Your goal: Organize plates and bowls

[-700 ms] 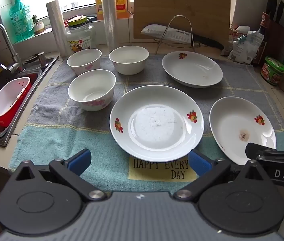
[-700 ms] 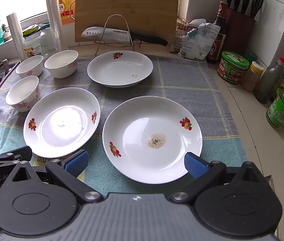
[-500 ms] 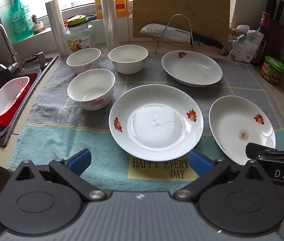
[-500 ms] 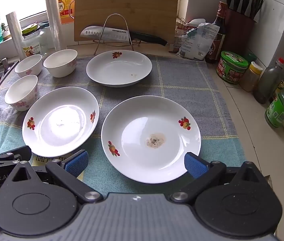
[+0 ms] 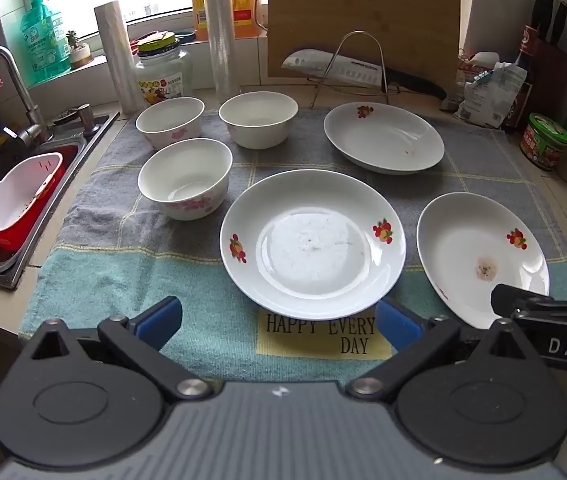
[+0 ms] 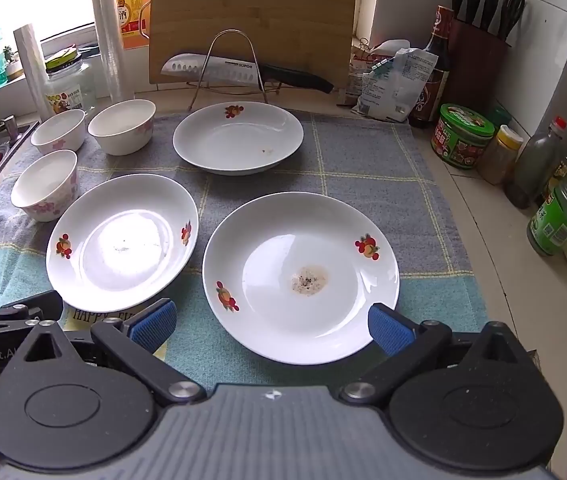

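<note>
Three white plates with fruit prints lie on a cloth mat: a near-left plate [image 5: 313, 244] [image 6: 123, 240], a near-right plate [image 6: 301, 276] [image 5: 483, 256] with a brown stain, and a far plate [image 5: 383, 144] [image 6: 239, 138]. Three white bowls stand at the left: a near bowl [image 5: 185, 178] [image 6: 45, 186], a far-left bowl [image 5: 170, 122] [image 6: 58, 135] and a far-middle bowl [image 5: 258, 119] [image 6: 122, 126]. My left gripper [image 5: 279, 322] is open and empty just before the near-left plate. My right gripper [image 6: 269, 322] is open and empty, its fingers either side of the near-right plate's front rim.
A sink [image 5: 23, 200] with a red and white basket lies left of the mat. A knife on a wire rack [image 6: 227, 68] and a cutting board [image 6: 251, 20] stand behind. Jars and bottles [image 6: 463, 136] line the right counter. A knife block [image 6: 479, 36] stands at the far right.
Both grippers have crept slightly forward toward the plates. Nothing on the mat has moved.
</note>
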Motion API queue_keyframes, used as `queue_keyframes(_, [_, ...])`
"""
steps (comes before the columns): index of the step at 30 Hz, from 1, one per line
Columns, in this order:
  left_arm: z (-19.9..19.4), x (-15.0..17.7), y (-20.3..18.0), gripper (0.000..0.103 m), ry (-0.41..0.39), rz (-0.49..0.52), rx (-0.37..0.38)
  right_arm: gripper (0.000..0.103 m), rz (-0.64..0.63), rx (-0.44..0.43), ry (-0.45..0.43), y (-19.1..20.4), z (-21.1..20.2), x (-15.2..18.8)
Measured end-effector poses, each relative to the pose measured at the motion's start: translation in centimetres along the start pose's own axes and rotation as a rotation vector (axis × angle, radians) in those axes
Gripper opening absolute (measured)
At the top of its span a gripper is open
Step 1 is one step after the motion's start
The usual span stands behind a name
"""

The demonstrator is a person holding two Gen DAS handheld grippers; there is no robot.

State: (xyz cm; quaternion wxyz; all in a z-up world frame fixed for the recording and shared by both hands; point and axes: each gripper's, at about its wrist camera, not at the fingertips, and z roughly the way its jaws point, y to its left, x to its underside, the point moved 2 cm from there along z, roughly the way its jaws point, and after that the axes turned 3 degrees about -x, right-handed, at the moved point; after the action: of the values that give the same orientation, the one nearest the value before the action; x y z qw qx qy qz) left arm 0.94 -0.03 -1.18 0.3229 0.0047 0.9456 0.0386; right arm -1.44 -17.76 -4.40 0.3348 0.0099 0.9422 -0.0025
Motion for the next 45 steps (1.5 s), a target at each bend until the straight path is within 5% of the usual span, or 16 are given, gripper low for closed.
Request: queue_keyframes(45, [-0.47,0.01,0.04,0.102,-0.005,-0.003,-0.002,0.103,-0.008,0.021,-0.016,0.04,-0.77,-0.05])
